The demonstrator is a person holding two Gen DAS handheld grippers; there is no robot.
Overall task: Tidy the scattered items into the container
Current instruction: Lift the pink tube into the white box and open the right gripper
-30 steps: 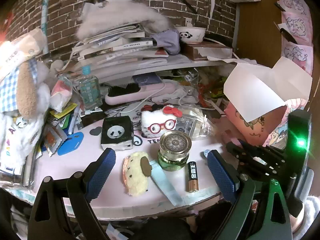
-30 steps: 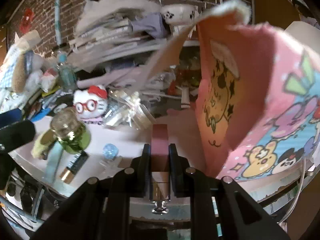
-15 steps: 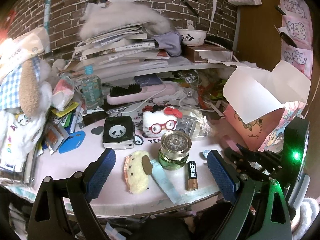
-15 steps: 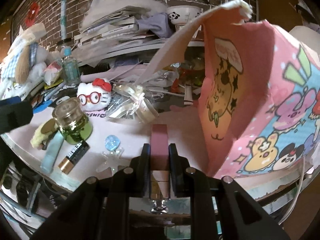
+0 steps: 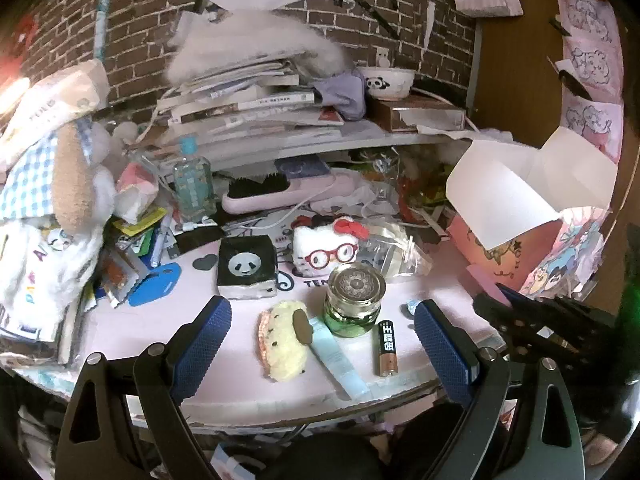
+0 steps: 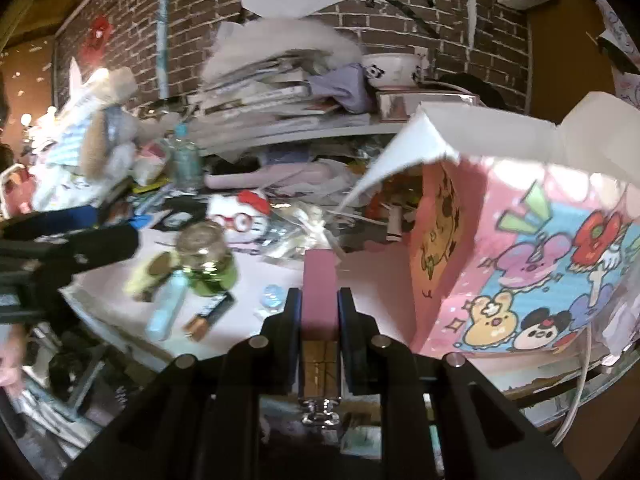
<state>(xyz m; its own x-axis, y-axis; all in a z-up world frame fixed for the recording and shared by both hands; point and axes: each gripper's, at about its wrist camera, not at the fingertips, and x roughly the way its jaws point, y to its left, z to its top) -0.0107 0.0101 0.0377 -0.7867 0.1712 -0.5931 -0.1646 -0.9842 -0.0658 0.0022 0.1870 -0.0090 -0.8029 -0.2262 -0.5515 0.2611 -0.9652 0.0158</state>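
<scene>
brick wall (image 5: 400, 32), stacked books (image 5: 256, 108) on shelf, panda bowl (image 5: 386, 82), hairbrush (image 5: 276, 192)

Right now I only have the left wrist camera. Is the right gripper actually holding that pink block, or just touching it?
Observer: Holding it. The right gripper is shut on the pink block, which is pinched between both fingers with its far end sticking out past them.
Operator: Where is the block relative to the box opening?
Observer: It is below the rim of the cartoon box, to the left of the box's side wall, not over the opening.
Operator: Is anything small hidden behind my right finger?
Observer: Yes, a clear blue charm lies on the table between the battery and the block.
</scene>
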